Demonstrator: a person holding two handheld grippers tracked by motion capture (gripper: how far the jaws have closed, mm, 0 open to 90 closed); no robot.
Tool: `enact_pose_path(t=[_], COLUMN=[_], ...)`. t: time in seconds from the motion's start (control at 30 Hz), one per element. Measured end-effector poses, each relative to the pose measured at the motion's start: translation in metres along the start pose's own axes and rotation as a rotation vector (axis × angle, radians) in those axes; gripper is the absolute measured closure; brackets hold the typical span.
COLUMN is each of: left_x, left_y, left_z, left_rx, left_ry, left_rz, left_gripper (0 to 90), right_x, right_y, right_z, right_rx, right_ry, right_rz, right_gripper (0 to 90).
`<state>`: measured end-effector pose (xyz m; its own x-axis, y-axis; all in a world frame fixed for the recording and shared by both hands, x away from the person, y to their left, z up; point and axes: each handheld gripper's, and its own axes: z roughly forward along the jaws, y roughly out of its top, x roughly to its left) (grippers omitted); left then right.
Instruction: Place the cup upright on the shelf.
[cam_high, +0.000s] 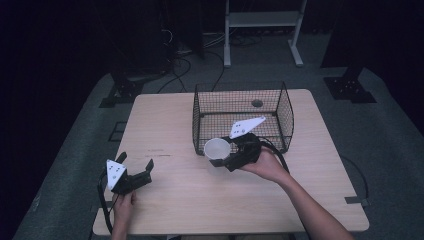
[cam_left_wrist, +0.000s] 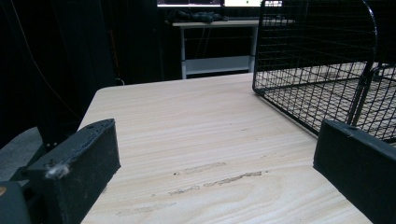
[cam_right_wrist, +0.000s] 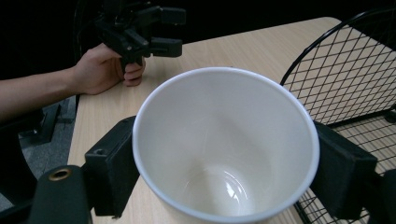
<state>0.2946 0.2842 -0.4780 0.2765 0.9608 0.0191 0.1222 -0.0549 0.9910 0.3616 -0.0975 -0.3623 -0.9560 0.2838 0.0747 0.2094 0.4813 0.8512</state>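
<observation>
Now right tool (cam_high: 220, 161) clamps white cup (cam_high: 217, 149) beside wire basket (cam_high: 285, 107).

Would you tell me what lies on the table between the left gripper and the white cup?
Nothing: in the high view, only bare tabletop separates the left gripper from the white cup held by the right gripper.

Dim, bluish pictures (surroundings black), mostly sharp.
</observation>
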Motion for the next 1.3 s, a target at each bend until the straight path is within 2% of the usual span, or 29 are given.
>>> enact_pose_path(t=[0.37,0.87,1.3], left_x=[0.0,0.0,0.0], left_y=[0.0,0.0,0.0], left_z=[0.0,0.0,0.0], left_rx=[0.0,0.0,-0.001], left_ry=[0.0,0.0,0.0], left_rz=[0.0,-0.002,-0.002], left_gripper=[0.0,0.0,0.0], right_x=[-0.01,-0.03,-0.056], right_y=[0.019,0.04,0.049], right_z=[-0.014,-0.022,-0.026], right_rx=[-0.027,-0.047,-0.049], right_ry=[-0.025,-0.067,-0.101], right_rz=[0.001,0.017,0.069], right_gripper=[19.1,19.1,19.1])
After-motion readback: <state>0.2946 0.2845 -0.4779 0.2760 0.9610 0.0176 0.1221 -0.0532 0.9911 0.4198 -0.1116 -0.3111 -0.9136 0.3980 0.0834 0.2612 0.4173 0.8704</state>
